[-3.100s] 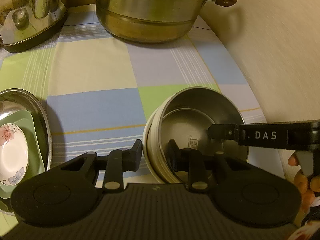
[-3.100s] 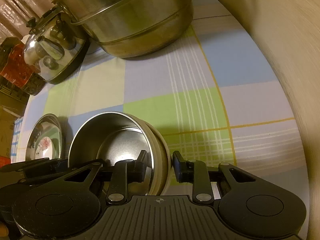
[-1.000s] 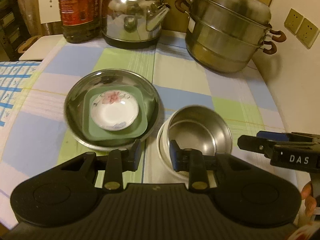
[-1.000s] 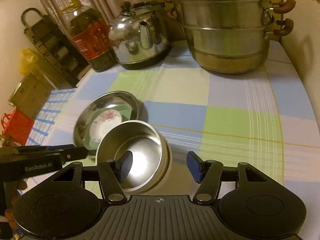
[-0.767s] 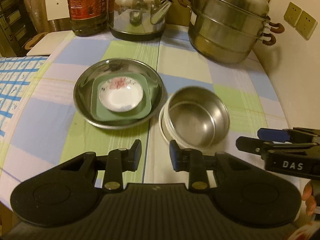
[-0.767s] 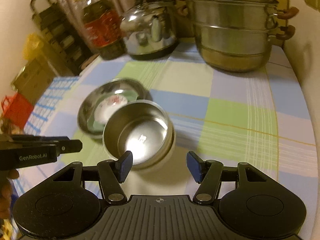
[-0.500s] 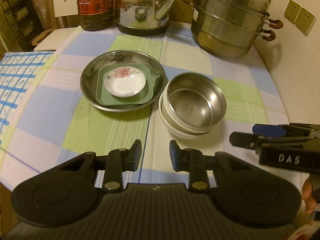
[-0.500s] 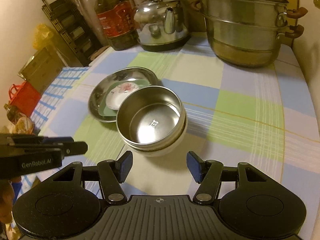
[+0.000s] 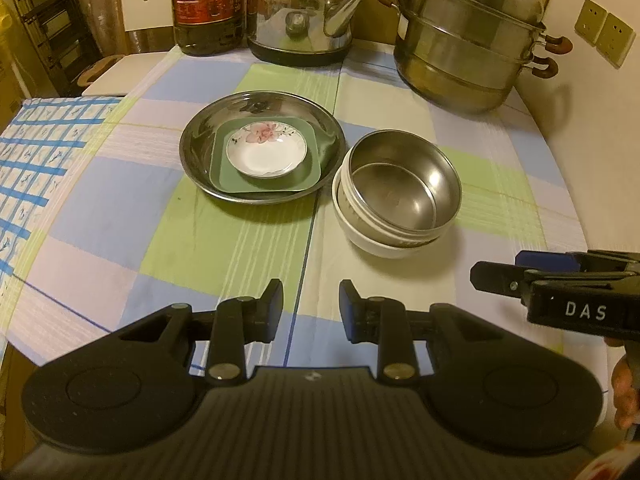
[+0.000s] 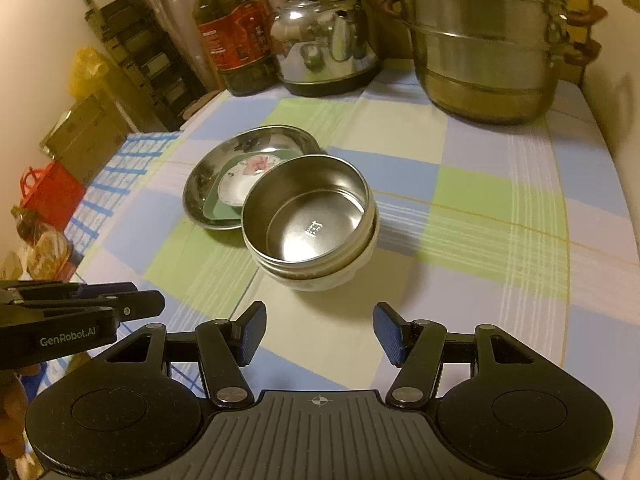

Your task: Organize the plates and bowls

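A steel bowl [image 9: 402,184] [image 10: 310,210] sits nested in a white bowl [image 9: 372,244] [image 10: 320,278] on the checked tablecloth. To its left lies a wide steel plate [image 9: 196,140] [image 10: 200,178] holding a green square plate [image 9: 222,174] [image 10: 214,210] with a small flowered saucer [image 9: 266,150] [image 10: 240,182] on top. My left gripper [image 9: 311,304] hangs open over the cloth in front of the bowls, nothing between its fingers. My right gripper [image 10: 318,330] is also open and empty, short of the bowls; it shows at the right edge of the left wrist view [image 9: 496,274].
At the back stand an oil bottle [image 9: 208,4] [image 10: 236,44], a steel kettle [image 9: 304,16] [image 10: 328,36] and a stacked steamer pot [image 9: 468,48] [image 10: 484,40]. A wall curves along the table's right side. Boxes and bags lie left of the table.
Both grippers have drawn back from the nested bowls, which now sit farther away on the cloth. Neither gripper's opening has changed.
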`<state>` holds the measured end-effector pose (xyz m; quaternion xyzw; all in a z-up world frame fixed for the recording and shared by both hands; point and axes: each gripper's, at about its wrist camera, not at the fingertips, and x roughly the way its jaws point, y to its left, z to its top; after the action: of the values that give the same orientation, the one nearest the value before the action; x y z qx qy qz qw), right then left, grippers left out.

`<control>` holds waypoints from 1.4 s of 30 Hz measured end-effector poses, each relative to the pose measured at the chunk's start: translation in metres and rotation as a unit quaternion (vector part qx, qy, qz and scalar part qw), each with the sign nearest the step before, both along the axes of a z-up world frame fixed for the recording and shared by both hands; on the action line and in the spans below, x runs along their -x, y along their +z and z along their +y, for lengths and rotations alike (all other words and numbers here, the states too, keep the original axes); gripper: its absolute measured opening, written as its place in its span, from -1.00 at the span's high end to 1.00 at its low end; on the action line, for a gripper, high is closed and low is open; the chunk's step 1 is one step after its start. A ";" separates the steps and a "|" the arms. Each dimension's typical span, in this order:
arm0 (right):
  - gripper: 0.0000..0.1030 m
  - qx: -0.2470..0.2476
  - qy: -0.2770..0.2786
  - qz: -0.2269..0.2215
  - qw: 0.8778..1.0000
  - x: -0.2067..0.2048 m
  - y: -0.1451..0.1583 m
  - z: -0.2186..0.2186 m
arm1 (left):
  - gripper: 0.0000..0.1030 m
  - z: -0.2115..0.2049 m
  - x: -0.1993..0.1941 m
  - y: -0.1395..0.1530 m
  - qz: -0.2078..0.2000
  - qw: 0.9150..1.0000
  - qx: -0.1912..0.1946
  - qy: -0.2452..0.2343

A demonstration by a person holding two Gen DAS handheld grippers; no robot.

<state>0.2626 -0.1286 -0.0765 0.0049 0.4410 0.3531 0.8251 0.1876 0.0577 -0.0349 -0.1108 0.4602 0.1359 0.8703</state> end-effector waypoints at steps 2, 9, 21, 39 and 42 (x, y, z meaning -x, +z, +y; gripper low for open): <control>-0.16 -0.009 -0.017 0.015 1.000 -0.003 -0.002 -0.003 | 0.47 0.003 -0.004 -0.001 -0.001 1.000 0.000 -0.010; -0.16 -0.028 -0.083 0.045 0.995 -0.018 0.001 -0.010 | 0.45 0.022 -0.026 -0.002 -0.003 0.999 0.009 -0.050; -0.16 -0.005 -0.150 0.030 0.988 -0.040 -0.001 0.014 | 0.38 0.044 -0.082 -0.008 -0.025 0.990 0.067 -0.118; 0.42 0.043 -0.174 0.074 0.981 -0.097 -0.043 0.058 | 0.56 0.048 -0.149 -0.068 0.046 0.987 0.075 -0.134; 0.57 0.044 -0.175 0.081 0.980 -0.100 -0.045 0.060 | 0.56 0.047 -0.151 -0.071 0.046 0.987 0.071 -0.140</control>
<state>0.3624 -0.0685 -0.1213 0.0741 0.5136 0.1822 0.8352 0.3384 0.1043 -0.1059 -0.1009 0.5194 -0.0151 0.8484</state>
